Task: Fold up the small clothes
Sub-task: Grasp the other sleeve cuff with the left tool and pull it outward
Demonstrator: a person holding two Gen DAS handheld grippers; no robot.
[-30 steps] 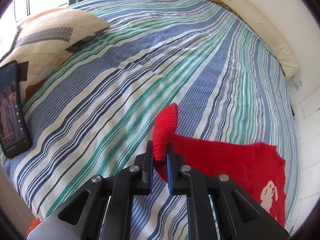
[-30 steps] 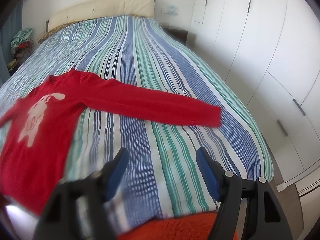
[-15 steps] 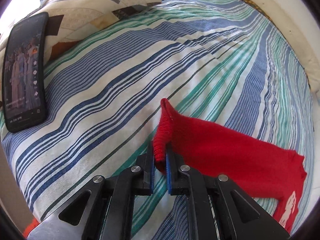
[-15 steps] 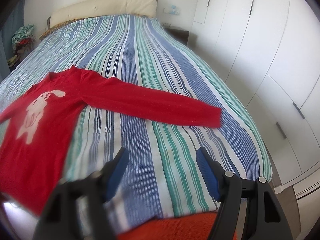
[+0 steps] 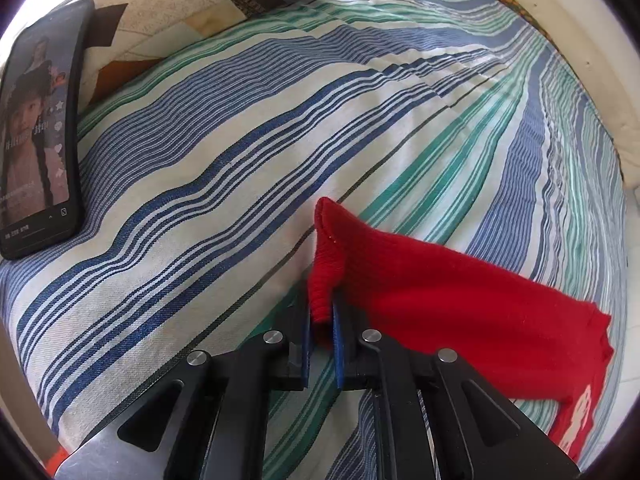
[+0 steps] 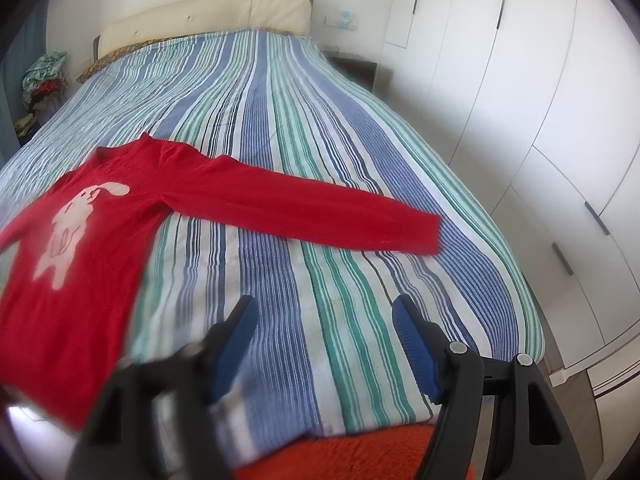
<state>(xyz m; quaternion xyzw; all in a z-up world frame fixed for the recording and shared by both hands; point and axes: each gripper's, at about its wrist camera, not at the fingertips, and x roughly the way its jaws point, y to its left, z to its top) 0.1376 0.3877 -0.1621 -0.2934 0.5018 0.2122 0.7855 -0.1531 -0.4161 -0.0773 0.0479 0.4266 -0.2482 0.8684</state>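
Left wrist view: left gripper (image 5: 320, 328) had dropped closer to the striped bedspread (image 5: 224, 168), jaws pinching the sleeve cuff (image 5: 326, 264) of the red sweater (image 6: 80, 240), prob laying it flat before folding. Phone (image 5: 38, 128) and pillow (image 5: 180, 12) far left.

Right wrist view: right gripper (image 6: 322, 344) hadn't moved, wide, empty (sweater near left, other sleeve stretched right). White wardrobes (image 6: 540, 100) at right.

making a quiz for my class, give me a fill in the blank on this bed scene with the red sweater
1. The left gripper is shut on the cuff of the red sweater's ____.
2. The right gripper is open and holds ____.
3. The print on the sweater's front is coloured ____.
4. The phone leans against a ____.

Missing words: sleeve; nothing; white; pillow
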